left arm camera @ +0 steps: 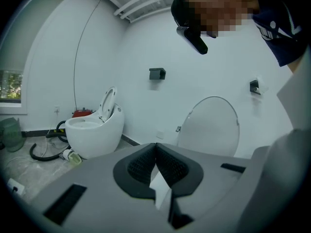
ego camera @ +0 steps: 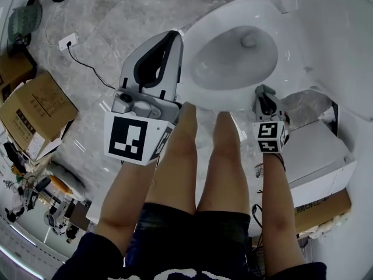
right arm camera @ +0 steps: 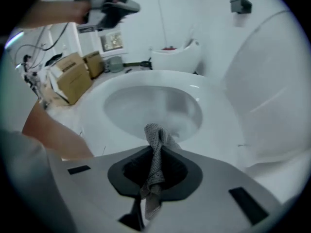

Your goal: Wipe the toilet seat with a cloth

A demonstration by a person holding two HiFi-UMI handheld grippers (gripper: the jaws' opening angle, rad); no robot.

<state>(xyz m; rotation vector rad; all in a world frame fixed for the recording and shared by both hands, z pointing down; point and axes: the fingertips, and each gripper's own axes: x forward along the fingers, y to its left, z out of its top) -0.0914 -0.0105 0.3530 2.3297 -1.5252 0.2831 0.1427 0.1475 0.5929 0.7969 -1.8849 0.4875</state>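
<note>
Cloth (right arm camera: pixel 155 171) in right hand-held gripper (right arm camera: pixel 154 149)

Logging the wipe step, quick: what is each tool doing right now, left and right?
Left tool: closed, nothing between its jaws.
Right tool: closed on the grey cloth.

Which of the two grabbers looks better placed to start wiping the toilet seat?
Right. The right gripper is shut on the grey cloth and hangs at the toilet seat's near rim. The left gripper is shut on nothing and points toward the wall.
</note>
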